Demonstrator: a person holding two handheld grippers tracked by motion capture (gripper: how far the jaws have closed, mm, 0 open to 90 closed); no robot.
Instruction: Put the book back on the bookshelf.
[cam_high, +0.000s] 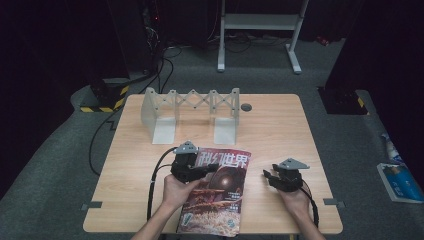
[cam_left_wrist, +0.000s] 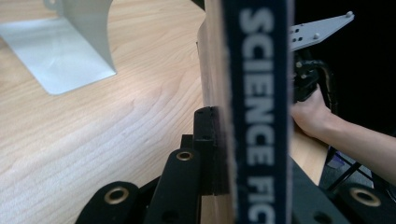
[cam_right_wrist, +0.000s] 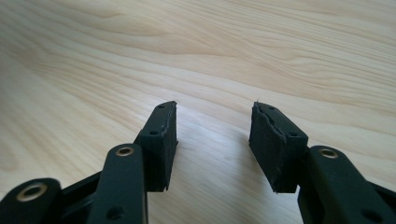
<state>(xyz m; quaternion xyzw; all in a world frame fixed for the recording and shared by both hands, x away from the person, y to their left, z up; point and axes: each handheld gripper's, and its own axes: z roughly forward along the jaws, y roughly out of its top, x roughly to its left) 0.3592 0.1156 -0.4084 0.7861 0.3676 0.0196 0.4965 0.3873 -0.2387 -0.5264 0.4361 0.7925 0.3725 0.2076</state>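
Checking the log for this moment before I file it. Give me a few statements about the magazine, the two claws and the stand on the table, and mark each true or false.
1. The left claw is shut on the magazine. True: the left gripper view shows the jaws clamped on its spine edge.
2. The right claw holds the magazine too. False: its jaws stand open over bare table, apart from the magazine.
3. The magazine stands slotted in the grey expanding stand. False: the magazine is in front of the stand, toward the person, and the stand holds nothing.
4. The stand sits on the far half of the table. True.
5. The spine lettering reads "SCIENCE". True, as seen in the left gripper view.
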